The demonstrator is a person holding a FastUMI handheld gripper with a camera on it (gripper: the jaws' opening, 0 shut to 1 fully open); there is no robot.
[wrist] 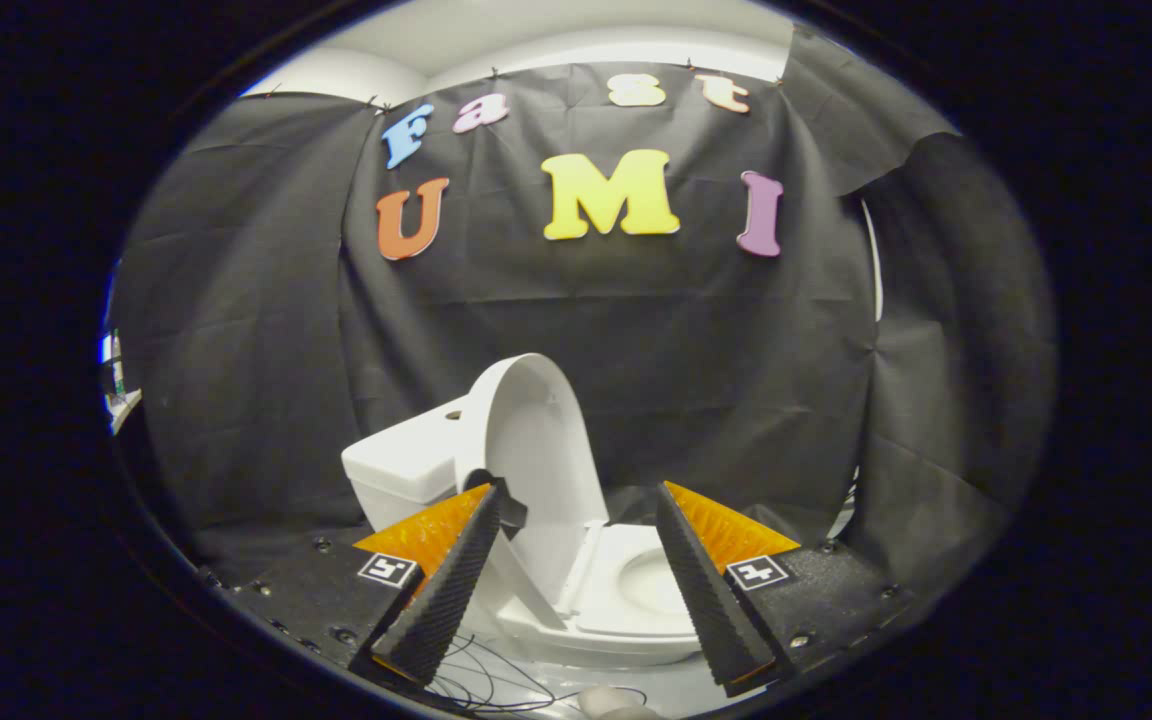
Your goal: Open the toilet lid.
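Gripper view: a small white toilet (576,590) at lower centre of the frame, before the black cloth wall, tank (404,468) to the left of the bowl. Lid (536,460) already raised, standing nearly upright and leaning back toward the tank, its pale inner face turned toward the open seat (636,585) at lower right of it. Gripper (578,505) low in the frame, fingers spread wide and holding nothing; left finger's tip right at the lid's lower edge, whether touching or just in front of it hard to tell, right finger apart over the seat's side. Thin dark wires (481,680) on the floor beneath the bowl, at bottom centre. Judging by the look: lid a stiff, light, smooth plastic shell on a hinge, likely slippery on its glossy faces and apt to drop shut if nudged forward. Best hold probably the free rim, pinched across its thickness, or a push from underneath. Task seemingly all but done.
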